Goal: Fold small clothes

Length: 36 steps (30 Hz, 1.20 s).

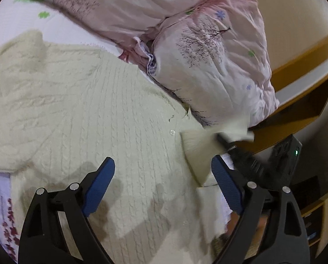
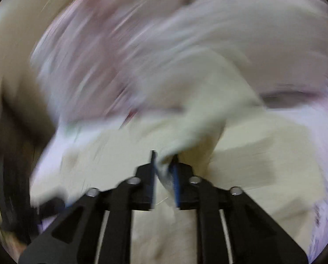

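On the bed, a cream cable-knit sweater [image 1: 87, 101] with a small clear button lies spread flat, near a pink flowered quilt [image 1: 186, 33] on the far side. The left gripper [image 1: 163, 176] hangs just above the knit with its blue pads wide apart, holding nothing. The right gripper [image 2: 164, 176] has its jaws pinched on a piece of the cream knit and lifts it up. This looks like the step of folding one part over the middle. Next, that part should be laid down flat and let go. The left view is sharp and shows the whole sweater; the right view is blurry and shows only the pinch.
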{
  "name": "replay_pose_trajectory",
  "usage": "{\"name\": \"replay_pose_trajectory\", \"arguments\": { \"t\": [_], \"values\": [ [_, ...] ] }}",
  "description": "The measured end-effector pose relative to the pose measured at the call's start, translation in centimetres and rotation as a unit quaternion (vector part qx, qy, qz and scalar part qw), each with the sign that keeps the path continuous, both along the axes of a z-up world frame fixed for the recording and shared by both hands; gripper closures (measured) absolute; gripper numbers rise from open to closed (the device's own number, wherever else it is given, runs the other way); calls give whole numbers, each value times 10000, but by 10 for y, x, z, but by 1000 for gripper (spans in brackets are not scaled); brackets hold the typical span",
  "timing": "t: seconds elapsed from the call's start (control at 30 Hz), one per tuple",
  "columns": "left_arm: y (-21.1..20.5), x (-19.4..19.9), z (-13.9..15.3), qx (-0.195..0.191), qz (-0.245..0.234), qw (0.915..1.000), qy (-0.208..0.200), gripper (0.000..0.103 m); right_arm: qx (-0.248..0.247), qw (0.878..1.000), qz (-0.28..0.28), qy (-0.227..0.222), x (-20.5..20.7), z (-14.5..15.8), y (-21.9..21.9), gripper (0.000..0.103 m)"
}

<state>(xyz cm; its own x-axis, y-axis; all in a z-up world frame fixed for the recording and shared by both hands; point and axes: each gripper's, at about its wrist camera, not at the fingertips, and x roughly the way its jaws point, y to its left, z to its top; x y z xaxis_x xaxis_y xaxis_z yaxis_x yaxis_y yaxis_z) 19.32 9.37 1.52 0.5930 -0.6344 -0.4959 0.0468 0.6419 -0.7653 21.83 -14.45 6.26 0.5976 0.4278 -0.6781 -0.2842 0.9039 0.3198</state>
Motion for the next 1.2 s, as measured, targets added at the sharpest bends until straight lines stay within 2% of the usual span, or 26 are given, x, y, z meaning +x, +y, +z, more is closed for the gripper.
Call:
{"name": "replay_pose_trajectory", "arguments": {
  "t": [0.07,0.1,0.13,0.2,0.3,0.4,0.5,0.67,0.7,0.77,0.83,1.0,1.1,1.2],
  "values": [
    [-1,2,-4,-48,16,9999,88,15,-265,9985,460,135,-9,-12,24,67],
    [-2,3,-6,-53,26,9999,143,16,-335,9977,567,168,-13,-17,31,60],
    [-3,4,-8,-50,31,9998,192,18,-322,9974,606,217,-17,-22,32,57],
    [-5,7,-12,-44,34,9995,326,22,-93,9983,442,366,-23,-26,16,51],
    [-7,13,-20,-98,107,9984,545,28,591,9951,-144,785,-29,-31,-31,49],
    [-7,17,-23,-47,198,9978,626,36,1299,9806,-976,1098,-39,-37,-89,48],
    [-9,24,-24,109,215,9973,693,46,1916,9536,-1883,1359,-51,-50,-147,48],
    [-15,36,-28,519,203,9954,783,71,2379,9179,-2903,1289,-54,-66,-197,48],
    [-15,37,-28,553,190,9953,768,74,2396,9162,-2955,1257,-53,-67,-200,49],
    [-17,41,-32,665,148,9944,808,93,2471,9128,-3031,1179,-50,-69,-209,51],
    [-19,43,-33,731,95,9941,790,97,2483,9131,-3056,1055,-47,-69,-211,55],
    [-24,50,-24,1114,55,9924,521,101,2288,9145,-3216,895,-33,-64,-208,60],
    [-23,46,-18,1238,3,9908,547,101,2421,9109,-3205,943,-44,-68,-219,59],
    [-21,35,-16,1259,-122,9901,615,100,2361,9147,-3144,935,-43,-67,-218,59]
  ]
}}
